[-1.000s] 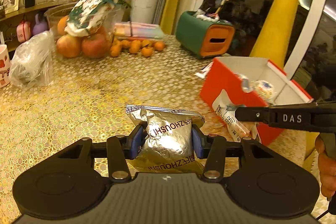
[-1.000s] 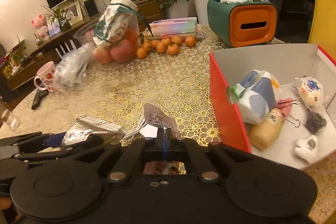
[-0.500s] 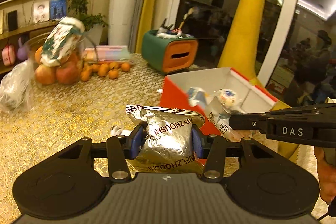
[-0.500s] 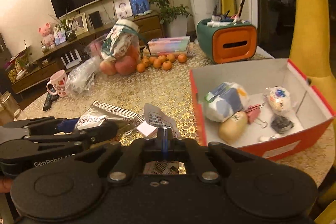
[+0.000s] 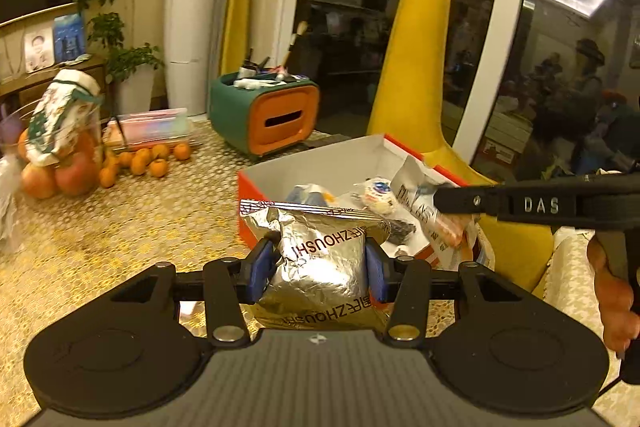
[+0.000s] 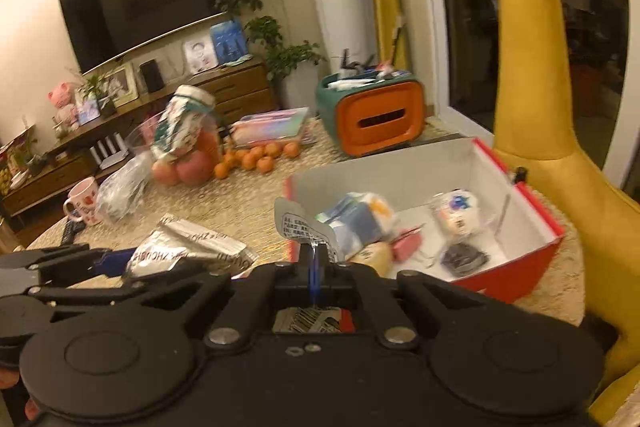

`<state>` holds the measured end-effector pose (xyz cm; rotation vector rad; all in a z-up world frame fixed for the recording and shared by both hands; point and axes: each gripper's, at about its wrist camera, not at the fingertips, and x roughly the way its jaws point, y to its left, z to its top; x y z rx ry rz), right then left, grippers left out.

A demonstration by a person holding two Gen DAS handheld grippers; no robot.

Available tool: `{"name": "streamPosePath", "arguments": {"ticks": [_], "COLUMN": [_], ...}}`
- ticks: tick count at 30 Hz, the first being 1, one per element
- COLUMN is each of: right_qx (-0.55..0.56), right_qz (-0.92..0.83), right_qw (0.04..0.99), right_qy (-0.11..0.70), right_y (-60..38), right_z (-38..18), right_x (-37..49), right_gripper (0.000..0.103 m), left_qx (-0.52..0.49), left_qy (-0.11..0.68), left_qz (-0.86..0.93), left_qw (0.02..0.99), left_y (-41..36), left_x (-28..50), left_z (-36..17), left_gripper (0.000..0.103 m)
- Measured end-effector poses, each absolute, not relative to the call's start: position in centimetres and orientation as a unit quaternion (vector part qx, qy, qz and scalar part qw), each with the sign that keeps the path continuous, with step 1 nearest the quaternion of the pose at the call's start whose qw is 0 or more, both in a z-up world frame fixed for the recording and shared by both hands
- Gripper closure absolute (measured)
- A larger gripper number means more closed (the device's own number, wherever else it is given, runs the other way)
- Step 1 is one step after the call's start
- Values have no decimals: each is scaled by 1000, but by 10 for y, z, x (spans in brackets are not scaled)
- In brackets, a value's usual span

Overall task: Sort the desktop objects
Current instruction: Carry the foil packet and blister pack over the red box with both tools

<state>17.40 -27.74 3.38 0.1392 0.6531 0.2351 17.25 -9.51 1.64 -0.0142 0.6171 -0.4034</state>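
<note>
My left gripper (image 5: 320, 263) has its blue pads (image 5: 258, 269) clamped on the silver foil pouch (image 5: 320, 267), held up off the table (image 5: 120, 227) just short of the red cardboard box (image 5: 256, 183); my right gripper (image 6: 314, 259) is pinched flat together on a thin white sachet (image 6: 300, 227), over the box's near-left corner; inside the box (image 6: 536, 211) lie a blue-and-white packet (image 6: 356, 219), a round wrapped snack (image 6: 456, 211) and a pink binder clip (image 6: 408, 241).

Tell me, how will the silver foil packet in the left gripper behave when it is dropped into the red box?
The silver foil packet looks puffy and creased where the left gripper squeezes it, so probably light and soft. It should land flat, not roll.
</note>
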Motion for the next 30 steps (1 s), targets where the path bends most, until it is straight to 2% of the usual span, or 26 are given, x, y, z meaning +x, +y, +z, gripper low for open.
{"name": "streamPosePath", "arguments": {"ticks": [17, 30], "right_qx": [90, 89], "right_qz": [44, 31], "right_qw": [950, 942], "right_qy": [296, 323], "right_y": [-354, -376], "right_z": [24, -3], "right_x": [226, 279], "right_gripper": [103, 103], "left_qx": [22, 23], "left_qy": [321, 349], "left_qz": [-223, -234], "left_qw": [920, 907], "left_y": [-163, -206], "left_x": [234, 290], "left_z": [9, -13], "left_gripper": [56, 56]}}
